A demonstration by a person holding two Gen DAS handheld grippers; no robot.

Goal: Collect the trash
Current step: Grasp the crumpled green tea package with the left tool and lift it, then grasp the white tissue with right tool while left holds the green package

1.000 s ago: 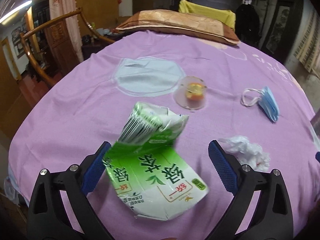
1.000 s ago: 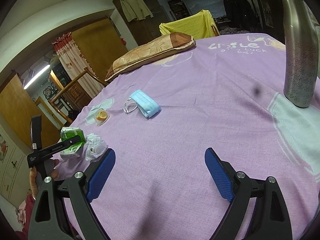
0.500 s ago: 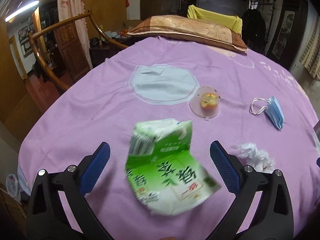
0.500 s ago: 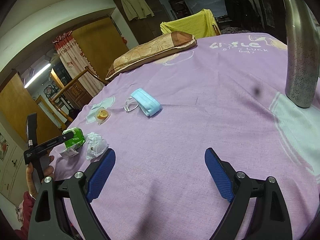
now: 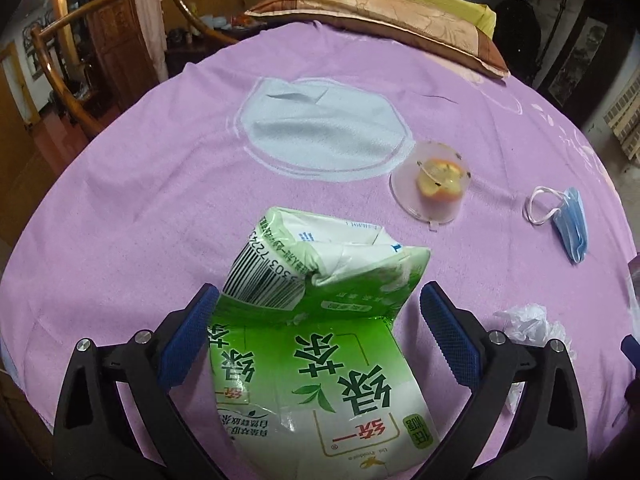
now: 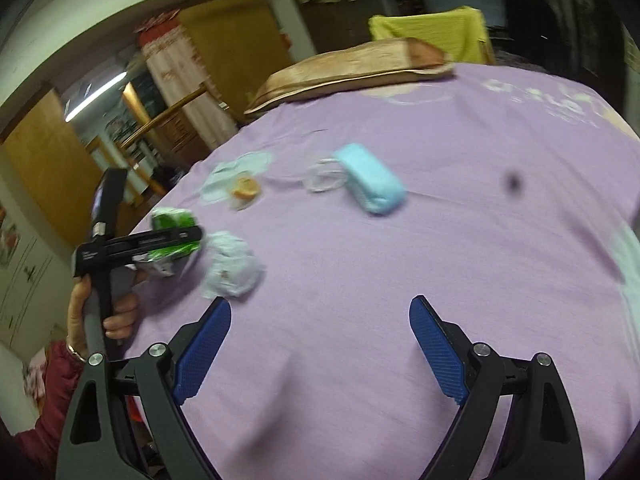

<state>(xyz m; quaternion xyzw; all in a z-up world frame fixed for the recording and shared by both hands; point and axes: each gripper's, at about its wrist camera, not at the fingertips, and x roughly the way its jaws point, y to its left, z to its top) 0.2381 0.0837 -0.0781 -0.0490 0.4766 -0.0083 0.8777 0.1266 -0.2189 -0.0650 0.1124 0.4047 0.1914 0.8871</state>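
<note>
The crushed green carton [image 5: 316,336] lies between the left gripper's [image 5: 320,332] wide-spread pads; the right gripper [image 6: 320,344] gapes empty.

A crumpled green-and-white carton [image 5: 316,344] lies flat between the left gripper [image 5: 318,334]'s spread fingers, its left edge at the left pad. Just right of that gripper sits a white wad [image 5: 528,320]; farther ahead, a clear cup [image 5: 432,184] and a folded blue mask [image 5: 572,228].

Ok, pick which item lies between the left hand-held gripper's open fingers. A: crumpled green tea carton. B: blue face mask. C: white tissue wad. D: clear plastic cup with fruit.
A: the crumpled green tea carton fills the gap of the left hand-held gripper.
</note>
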